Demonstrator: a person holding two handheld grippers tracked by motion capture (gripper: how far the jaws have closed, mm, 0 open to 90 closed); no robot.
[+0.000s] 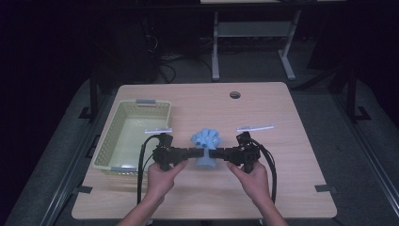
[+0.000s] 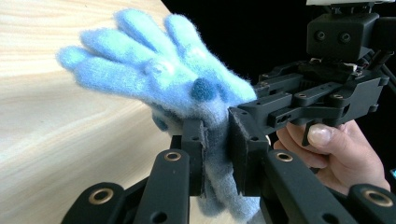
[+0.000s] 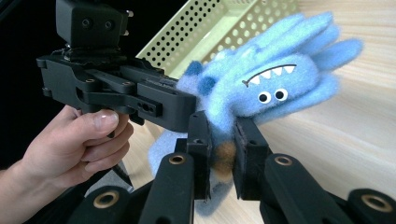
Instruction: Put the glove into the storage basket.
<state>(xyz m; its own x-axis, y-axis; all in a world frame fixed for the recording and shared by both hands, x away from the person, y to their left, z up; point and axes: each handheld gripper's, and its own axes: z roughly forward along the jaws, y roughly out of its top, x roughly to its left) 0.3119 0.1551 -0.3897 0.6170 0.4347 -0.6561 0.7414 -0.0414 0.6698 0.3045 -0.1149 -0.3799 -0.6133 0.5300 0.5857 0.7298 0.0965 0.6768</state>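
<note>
Both tongs, left tongs [image 1: 192, 152] and right tongs [image 1: 212, 153], pinched the blue monster glove [image 1: 206, 141] just right of the basket [image 1: 106, 141]; thin cuff grip, fuzzy fabric could slip out

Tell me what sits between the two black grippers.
In the high view, the fuzzy blue monster plush toy sits between the left gripper and right gripper; both clamp it.

The high view looks forward and down over the whole bench [image 1: 282, 155] from the person's side. Each gripper view sits close behind its own jaws, facing inward; both share the blue plush monster glove [image 2: 163, 79] between them.
</note>
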